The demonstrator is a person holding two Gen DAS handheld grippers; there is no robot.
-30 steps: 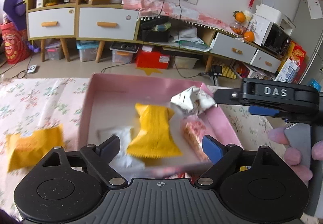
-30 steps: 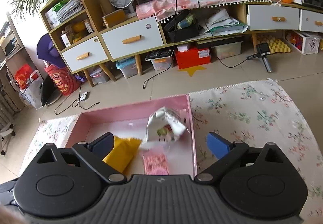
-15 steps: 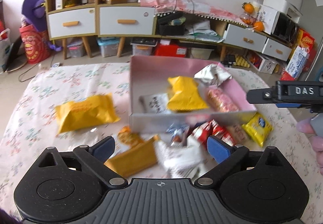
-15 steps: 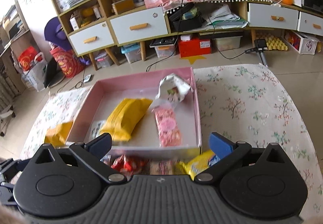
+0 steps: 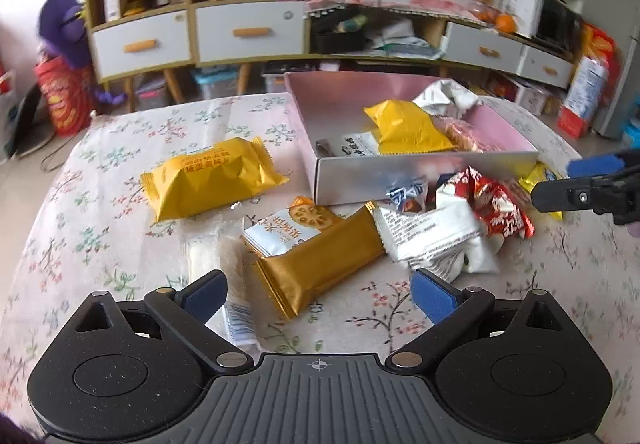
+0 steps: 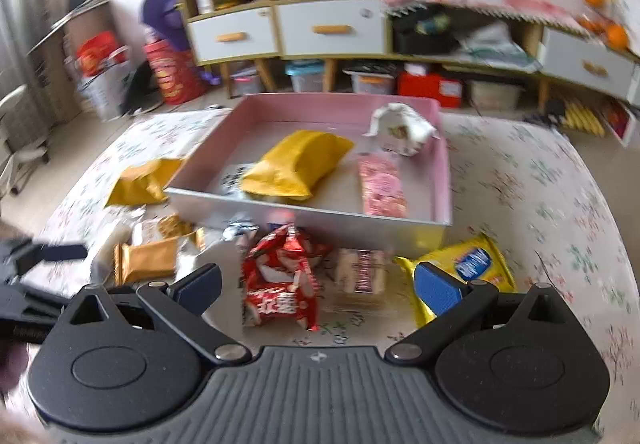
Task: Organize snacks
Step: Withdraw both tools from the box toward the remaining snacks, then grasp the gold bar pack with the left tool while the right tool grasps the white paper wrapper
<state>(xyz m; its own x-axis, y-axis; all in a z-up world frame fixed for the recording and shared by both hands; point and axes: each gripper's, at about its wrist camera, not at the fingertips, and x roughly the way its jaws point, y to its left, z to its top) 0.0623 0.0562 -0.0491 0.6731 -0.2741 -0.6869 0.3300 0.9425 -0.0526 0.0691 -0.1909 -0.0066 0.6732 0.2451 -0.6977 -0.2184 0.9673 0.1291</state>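
A pink box (image 5: 400,173) (image 6: 312,222) stands on the flowered tablecloth and holds a yellow packet (image 5: 404,125) (image 6: 298,163), a pink packet (image 6: 380,185) and a crumpled white wrapper (image 6: 400,127). Loose snacks lie in front of it: a gold packet (image 5: 320,264), a white packet (image 5: 432,234), a red packet (image 6: 282,276) (image 5: 496,203), a yellow-blue packet (image 6: 468,264). My left gripper (image 5: 318,294) is open and empty above the gold packet. My right gripper (image 6: 318,284) is open and empty above the red packet.
A large yellow packet (image 5: 212,177) lies left of the box. A clear-wrapped bar (image 5: 236,292) lies by my left fingertip. The flowered table (image 5: 120,244) drops off at its edges. Cabinets and shelves (image 5: 240,31) stand behind the table.
Both grippers have pulled back and up from over the box, so the loose snacks in front of it now show. Both stay open and empty.
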